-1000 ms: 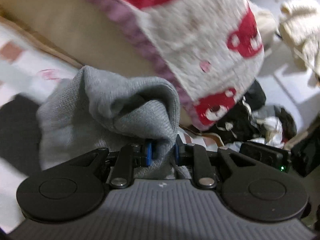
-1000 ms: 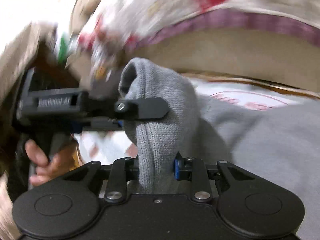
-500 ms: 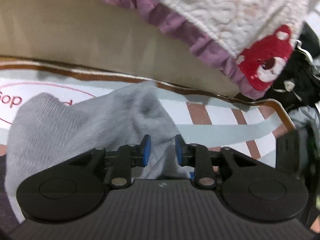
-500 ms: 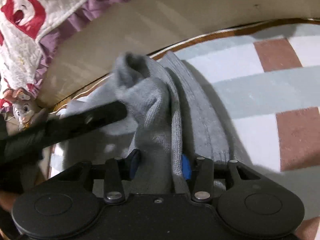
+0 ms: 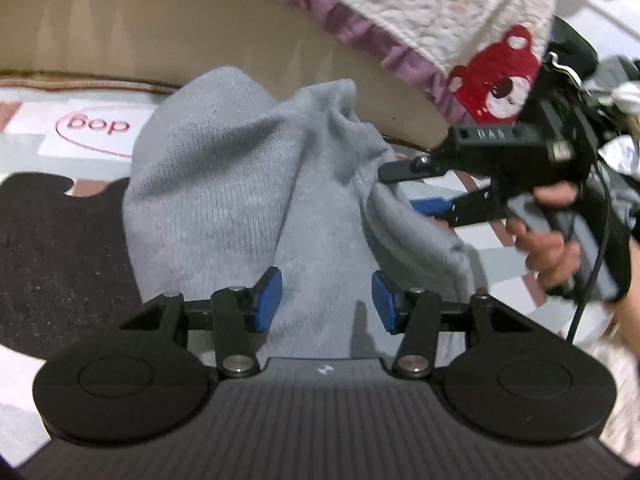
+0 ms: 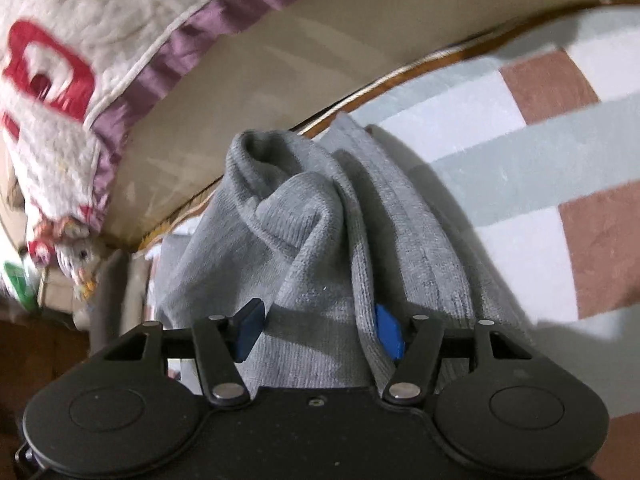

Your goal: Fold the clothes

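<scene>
My left gripper [image 5: 326,300] has its fingers spread over the grey sweater [image 5: 248,200], which lies bunched on the checked rug [image 6: 540,168] below the quilt [image 5: 460,12]: I've dropped the fold, half a second ago they were nearly closed. Right gripper [image 6: 320,330] also spread now, cloth loose between; it was pinching.

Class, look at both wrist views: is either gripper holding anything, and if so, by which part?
Nothing is held. The left gripper and right gripper both stand open, with the bunched grey knit garment lying loose between their blue pads.
</scene>
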Action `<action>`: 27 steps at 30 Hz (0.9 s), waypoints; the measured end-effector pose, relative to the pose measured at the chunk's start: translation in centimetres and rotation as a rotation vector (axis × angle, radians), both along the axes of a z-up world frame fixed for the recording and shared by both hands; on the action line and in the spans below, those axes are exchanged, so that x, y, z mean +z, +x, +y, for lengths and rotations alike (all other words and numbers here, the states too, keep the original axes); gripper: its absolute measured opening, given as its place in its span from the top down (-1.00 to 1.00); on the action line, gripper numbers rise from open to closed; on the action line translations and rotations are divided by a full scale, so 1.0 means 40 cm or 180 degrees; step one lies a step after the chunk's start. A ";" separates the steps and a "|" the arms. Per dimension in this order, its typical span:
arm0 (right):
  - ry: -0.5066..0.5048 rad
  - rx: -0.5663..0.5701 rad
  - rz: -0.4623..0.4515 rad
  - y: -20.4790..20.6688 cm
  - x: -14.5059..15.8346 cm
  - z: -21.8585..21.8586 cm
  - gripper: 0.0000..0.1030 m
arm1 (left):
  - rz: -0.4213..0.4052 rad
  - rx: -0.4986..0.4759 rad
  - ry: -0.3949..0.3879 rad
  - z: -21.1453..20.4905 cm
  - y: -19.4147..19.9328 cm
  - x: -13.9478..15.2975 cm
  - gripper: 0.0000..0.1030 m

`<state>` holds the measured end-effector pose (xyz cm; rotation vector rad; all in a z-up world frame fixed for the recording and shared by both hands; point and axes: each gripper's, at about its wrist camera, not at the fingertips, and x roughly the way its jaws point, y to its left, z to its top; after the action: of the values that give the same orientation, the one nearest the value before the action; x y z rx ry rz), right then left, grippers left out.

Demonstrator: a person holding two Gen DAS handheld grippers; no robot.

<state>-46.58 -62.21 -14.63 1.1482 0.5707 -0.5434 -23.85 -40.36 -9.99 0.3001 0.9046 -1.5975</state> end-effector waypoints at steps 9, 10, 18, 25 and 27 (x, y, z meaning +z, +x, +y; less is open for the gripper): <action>-0.0292 0.0522 0.0388 0.034 0.031 0.058 -0.47 | 0.0472 -0.0068 -0.0085 0.024 -0.002 -0.031 -0.04; -0.0258 0.0498 0.0439 0.039 0.021 0.049 -0.47 | 0.0575 -0.0085 -0.0052 0.019 -0.006 -0.046 -0.04; 0.0041 0.0068 0.0192 0.021 -0.021 -0.023 -0.49 | 0.0660 -0.0449 0.0054 -0.048 -0.097 -0.093 -0.04; -0.0028 0.0080 0.0196 0.056 -0.065 -0.047 -0.33 | 0.0853 -0.0421 0.0069 -0.053 -0.071 -0.061 -0.01; -0.0202 0.0103 0.0184 0.061 -0.046 -0.037 0.36 | 0.0918 -0.0207 -0.0032 -0.035 -0.020 -0.031 -0.03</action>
<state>-44.14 -63.69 -16.48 1.0642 0.6168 -0.5647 -24.66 -41.76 -11.23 0.0927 1.1151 -1.7330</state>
